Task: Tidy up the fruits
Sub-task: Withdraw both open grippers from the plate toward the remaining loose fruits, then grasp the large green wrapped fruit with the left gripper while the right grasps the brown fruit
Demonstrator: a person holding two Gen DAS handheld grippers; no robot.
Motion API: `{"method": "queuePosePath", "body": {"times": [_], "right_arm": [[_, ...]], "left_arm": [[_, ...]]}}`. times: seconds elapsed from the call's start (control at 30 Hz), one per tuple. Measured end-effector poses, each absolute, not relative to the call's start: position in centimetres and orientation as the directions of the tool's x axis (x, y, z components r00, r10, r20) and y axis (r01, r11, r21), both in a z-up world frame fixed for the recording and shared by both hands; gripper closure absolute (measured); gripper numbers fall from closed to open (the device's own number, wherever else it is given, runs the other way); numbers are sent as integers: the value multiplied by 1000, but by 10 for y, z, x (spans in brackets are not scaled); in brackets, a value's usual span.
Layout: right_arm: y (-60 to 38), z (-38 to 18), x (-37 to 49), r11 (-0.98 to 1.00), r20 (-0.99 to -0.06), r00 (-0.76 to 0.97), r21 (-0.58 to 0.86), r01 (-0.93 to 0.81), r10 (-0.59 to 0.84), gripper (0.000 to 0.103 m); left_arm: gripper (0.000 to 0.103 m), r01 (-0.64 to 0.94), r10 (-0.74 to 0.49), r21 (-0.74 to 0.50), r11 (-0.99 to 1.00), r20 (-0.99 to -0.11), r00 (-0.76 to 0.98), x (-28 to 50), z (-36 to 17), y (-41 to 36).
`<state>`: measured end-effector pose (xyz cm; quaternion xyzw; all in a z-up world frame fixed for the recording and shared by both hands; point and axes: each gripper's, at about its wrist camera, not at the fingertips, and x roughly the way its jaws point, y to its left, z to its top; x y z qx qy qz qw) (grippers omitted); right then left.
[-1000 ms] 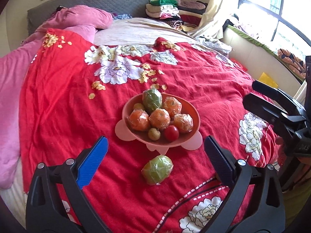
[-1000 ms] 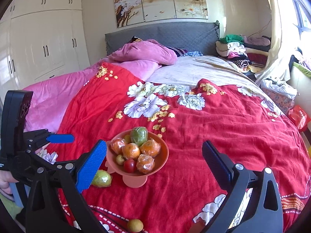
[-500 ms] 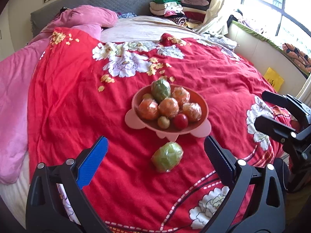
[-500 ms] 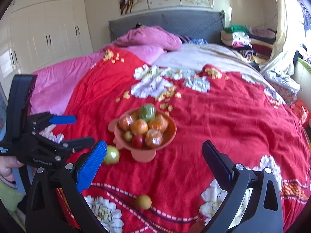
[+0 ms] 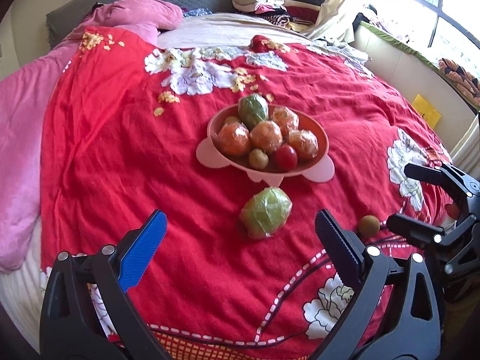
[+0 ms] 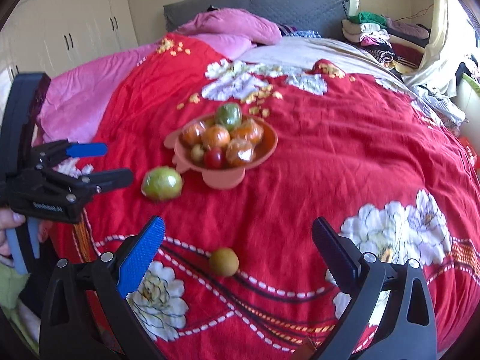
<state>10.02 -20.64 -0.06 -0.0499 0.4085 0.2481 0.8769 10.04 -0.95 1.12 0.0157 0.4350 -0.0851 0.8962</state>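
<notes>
A pink footed bowl (image 5: 322, 138) (image 6: 268, 147) on the red floral bedspread holds several wrapped oranges, a wrapped green fruit, a red tomato and a small brown fruit. A second wrapped green fruit (image 5: 265, 212) (image 6: 162, 183) lies loose on the spread just in front of the bowl. A small brown round fruit (image 5: 368, 225) (image 6: 224, 261) lies nearer the bed's edge. My left gripper (image 5: 240, 240) (image 6: 115, 163) stands open with the green fruit just beyond its fingertips. Over the brown fruit my right gripper (image 6: 238, 244) (image 5: 402, 196) is open too, and neither holds anything.
A pink quilt (image 5: 18, 126) lies along the left side of the bed, with a grey headboard (image 6: 270, 3) behind. Folded clothes (image 5: 264, 0) are stacked at the far right. White wardrobes (image 6: 66, 27) stand at left; a window ledge (image 5: 420, 60) runs along the right. A hand (image 6: 9, 225) holds the left gripper.
Both grippers have dropped and tilted down toward the bed's near edge. The green fruit now sits between the left fingers' line, and the small brown fruit has come between the right gripper's fingers' line.
</notes>
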Motion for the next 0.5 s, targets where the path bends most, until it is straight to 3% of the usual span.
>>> {"method": "queuePosePath", "body": {"times": [0.23,0.3,0.33,0.37,0.5], "right_arm": [[-202,-12,91,857,-750,514,136,-496,417,6],[-201,-16,90,850,-754,502,140,-508,424,17],[-200,-17,90,846,-756,495,145,-513,430,33],[-200,-18,91,845,-756,493,148,-513,431,40],[-198,-25,91,847,-767,493,120,-518,411,54]], "left_arm": [[10,180,-148,-49,982,-794,590,99,3,-15],[10,181,-151,-53,982,-795,587,98,1,-16],[10,181,-149,-50,982,-797,585,99,1,-16],[10,187,-149,-47,981,-799,583,98,-1,-18],[18,208,-169,-57,976,-802,573,100,-4,-21]]}}
